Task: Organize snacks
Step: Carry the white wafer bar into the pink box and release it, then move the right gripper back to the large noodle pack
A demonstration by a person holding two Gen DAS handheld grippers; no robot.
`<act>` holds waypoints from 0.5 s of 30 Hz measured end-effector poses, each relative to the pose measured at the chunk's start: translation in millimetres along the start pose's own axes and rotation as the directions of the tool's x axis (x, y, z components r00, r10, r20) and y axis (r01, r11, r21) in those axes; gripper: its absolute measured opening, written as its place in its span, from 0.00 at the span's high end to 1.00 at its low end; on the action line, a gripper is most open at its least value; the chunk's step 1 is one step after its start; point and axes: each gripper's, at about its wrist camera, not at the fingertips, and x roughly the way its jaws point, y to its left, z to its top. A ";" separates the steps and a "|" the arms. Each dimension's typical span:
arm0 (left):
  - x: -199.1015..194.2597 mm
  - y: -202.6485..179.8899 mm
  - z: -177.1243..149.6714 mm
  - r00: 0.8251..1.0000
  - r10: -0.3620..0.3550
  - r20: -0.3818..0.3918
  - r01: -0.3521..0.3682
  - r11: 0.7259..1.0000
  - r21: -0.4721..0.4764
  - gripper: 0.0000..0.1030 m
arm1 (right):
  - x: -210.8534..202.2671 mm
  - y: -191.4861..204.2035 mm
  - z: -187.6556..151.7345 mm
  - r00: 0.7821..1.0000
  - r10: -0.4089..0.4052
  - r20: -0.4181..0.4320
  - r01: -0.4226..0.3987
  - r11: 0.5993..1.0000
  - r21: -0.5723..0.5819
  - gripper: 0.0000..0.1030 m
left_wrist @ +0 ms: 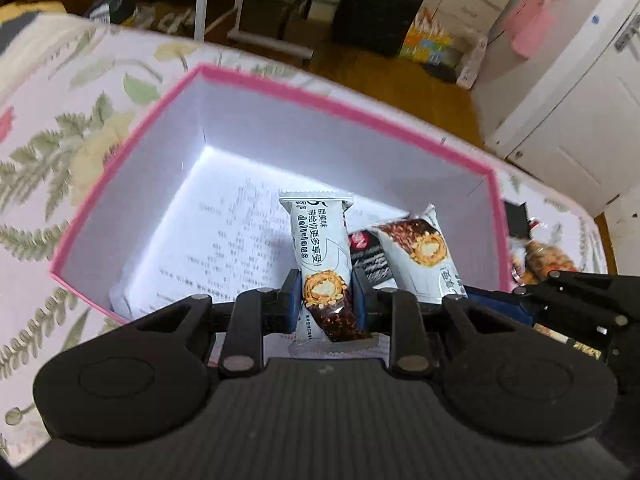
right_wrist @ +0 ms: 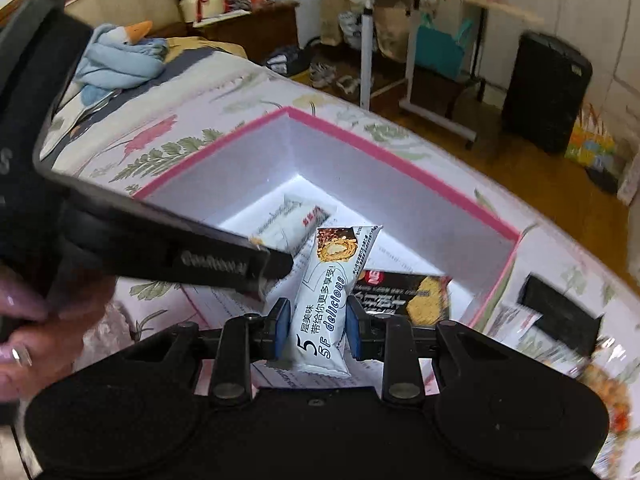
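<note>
Left wrist view: the left gripper (left_wrist: 325,300) clamps a white snack bar (left_wrist: 322,256) over the pink-rimmed box (left_wrist: 280,92) on the flowered bedspread (left_wrist: 60,128); the right gripper (right_wrist: 316,326) pinches a second bar (right_wrist: 328,300) alongside. Crowded together above the box, the two tools could collide, or a bar could land outside the rim.

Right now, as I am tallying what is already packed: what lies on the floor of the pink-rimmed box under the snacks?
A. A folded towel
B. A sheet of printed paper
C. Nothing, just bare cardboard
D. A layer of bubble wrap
B: the left wrist view shows a printed sheet with lines of text covering the floor of the pink-rimmed box.
</note>
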 end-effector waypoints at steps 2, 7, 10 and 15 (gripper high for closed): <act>8.5 0.9 -3.6 1.000 -0.002 -0.009 0.002 1.000 -0.008 0.74 | 6.7 1.7 -3.3 1.000 -0.013 -0.005 0.013 1.000 -0.008 0.68; 13.3 1.0 -9.6 0.999 -0.022 -0.029 0.022 1.000 -0.023 0.56 | 14.2 3.2 -9.9 0.997 -0.067 0.025 0.068 0.997 -0.038 0.58; -1.3 0.5 -11.4 0.999 -0.038 -0.005 0.038 0.999 -0.005 0.51 | -4.9 -7.4 -13.9 0.996 -0.044 0.076 0.043 0.999 0.024 0.54; -37.3 -2.9 -13.6 0.998 -0.067 0.011 0.066 0.997 0.050 0.51 | -55.0 -24.7 -27.2 0.988 -0.043 0.149 0.017 0.985 0.173 0.53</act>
